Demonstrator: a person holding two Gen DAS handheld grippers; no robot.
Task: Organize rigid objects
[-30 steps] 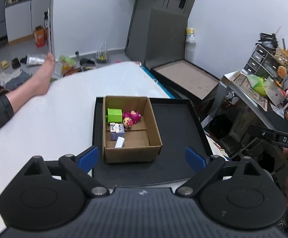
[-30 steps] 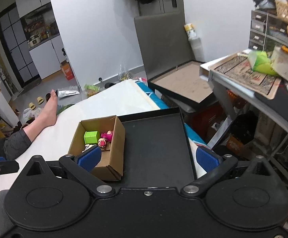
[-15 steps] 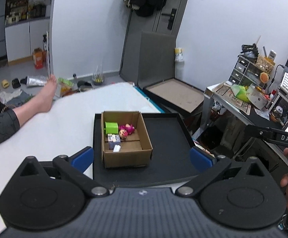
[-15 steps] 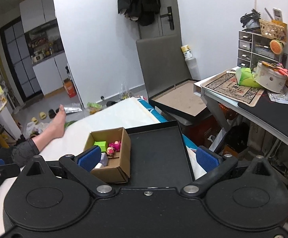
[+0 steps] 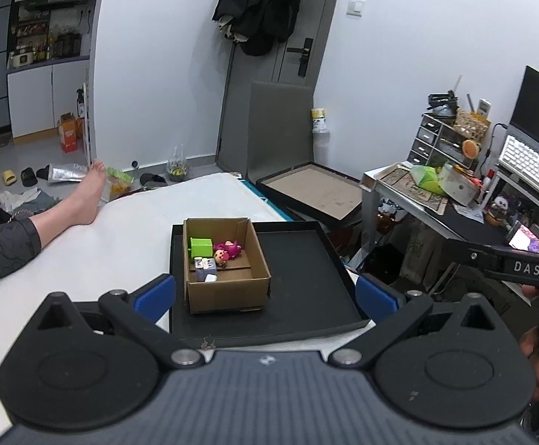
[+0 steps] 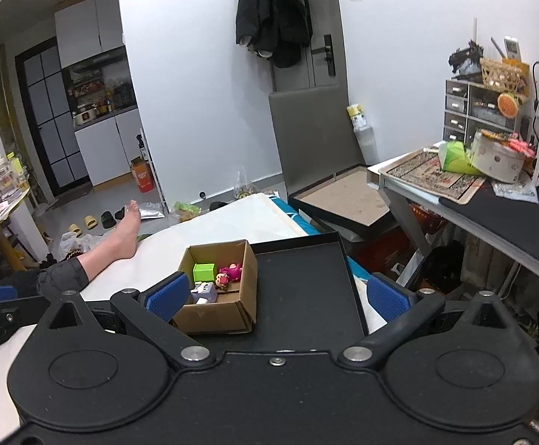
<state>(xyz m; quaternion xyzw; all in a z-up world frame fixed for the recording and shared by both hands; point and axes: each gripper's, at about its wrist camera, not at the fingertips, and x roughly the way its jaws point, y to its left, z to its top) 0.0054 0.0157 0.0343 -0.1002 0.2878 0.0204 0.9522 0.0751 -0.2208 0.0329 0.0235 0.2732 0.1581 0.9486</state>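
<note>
Both tongs, left (image 5: pixel 265 294) and right (image 6: pixel 277 294), hang wide apart and empty above the bed. Toys sit in the cardboard box (image 5: pixel 228 293) on the black tray (image 5: pixel 306 278). I'd come straight down, one toy at a time.

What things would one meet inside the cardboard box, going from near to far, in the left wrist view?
Small white piece → pale purple block → pink doll → green cube, which lies against the far left wall of the cardboard box.
</note>
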